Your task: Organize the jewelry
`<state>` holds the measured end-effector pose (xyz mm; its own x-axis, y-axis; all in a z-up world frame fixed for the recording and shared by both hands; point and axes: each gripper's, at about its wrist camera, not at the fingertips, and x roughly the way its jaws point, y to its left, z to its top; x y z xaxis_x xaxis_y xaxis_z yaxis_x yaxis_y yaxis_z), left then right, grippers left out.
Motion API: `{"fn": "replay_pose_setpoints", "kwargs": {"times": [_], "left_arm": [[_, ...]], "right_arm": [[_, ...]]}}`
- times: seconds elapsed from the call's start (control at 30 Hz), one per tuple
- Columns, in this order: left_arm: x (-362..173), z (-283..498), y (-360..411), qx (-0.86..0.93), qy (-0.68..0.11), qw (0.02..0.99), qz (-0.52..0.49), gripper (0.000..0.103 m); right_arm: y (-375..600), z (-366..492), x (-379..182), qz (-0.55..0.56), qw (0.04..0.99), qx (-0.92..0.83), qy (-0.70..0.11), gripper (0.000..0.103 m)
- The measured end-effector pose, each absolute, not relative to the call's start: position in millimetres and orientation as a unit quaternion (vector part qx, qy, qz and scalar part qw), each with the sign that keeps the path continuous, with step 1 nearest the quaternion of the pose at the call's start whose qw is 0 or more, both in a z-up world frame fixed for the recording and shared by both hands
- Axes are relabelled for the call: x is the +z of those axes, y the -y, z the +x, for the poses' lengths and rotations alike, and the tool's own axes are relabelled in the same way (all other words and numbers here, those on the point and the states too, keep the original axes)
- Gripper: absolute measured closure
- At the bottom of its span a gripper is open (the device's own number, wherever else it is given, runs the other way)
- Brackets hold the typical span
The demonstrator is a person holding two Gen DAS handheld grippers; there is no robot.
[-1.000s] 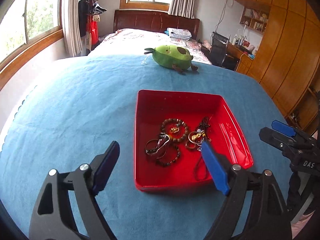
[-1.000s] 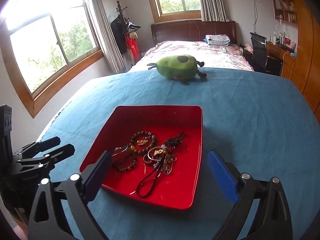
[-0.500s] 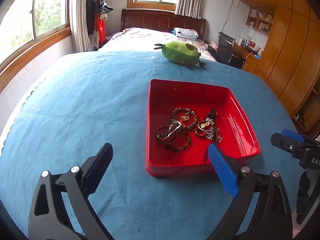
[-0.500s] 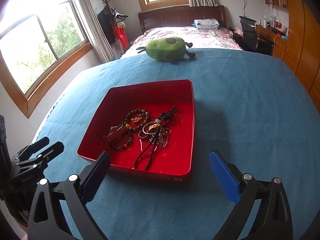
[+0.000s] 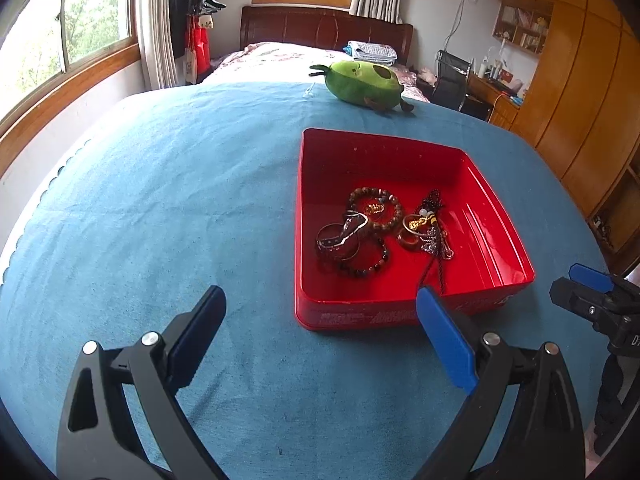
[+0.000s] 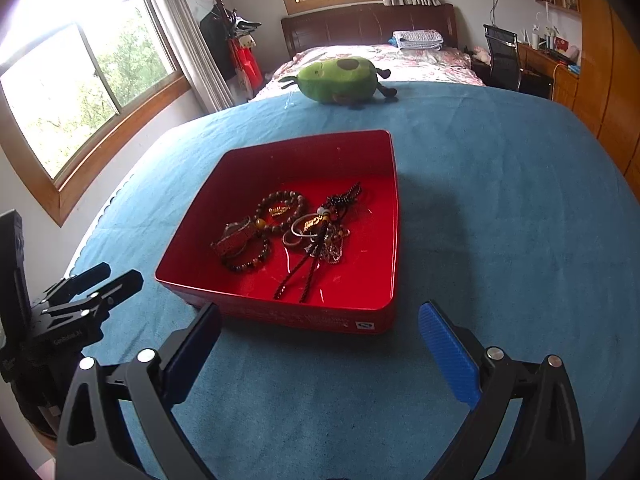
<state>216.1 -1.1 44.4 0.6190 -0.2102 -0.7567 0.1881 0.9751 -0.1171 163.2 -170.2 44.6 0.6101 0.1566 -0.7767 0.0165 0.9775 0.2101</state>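
Left gripper [image 5: 320, 328] and right gripper [image 6: 320, 344]: both spread wide, holding nothing, now pulled back from the tray [image 5: 400, 316], lower frame. Jewelry [image 5: 380, 228] lies heaped mid-tray, as a second ago. Fits sorting finished or pending; undetermined.

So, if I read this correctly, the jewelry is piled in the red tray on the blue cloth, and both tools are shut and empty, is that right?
Not quite: both tools are open, not shut. The left tool and the right tool each show their fingers spread wide in their own wrist views. The rest holds: the jewelry lies piled in the red tray on the blue cloth, and both tools are empty.
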Motion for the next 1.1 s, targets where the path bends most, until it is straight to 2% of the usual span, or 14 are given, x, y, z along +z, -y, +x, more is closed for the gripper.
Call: {"fn": "replay_pose_setpoints", "kwargs": {"times": [1.1], "left_arm": [[27, 218, 11, -0.100, -0.429, 0.898, 0.004, 0.008]], "right_arm": [[155, 173, 13, 0.082, 0.885, 0.023, -0.458, 0.004]]}}
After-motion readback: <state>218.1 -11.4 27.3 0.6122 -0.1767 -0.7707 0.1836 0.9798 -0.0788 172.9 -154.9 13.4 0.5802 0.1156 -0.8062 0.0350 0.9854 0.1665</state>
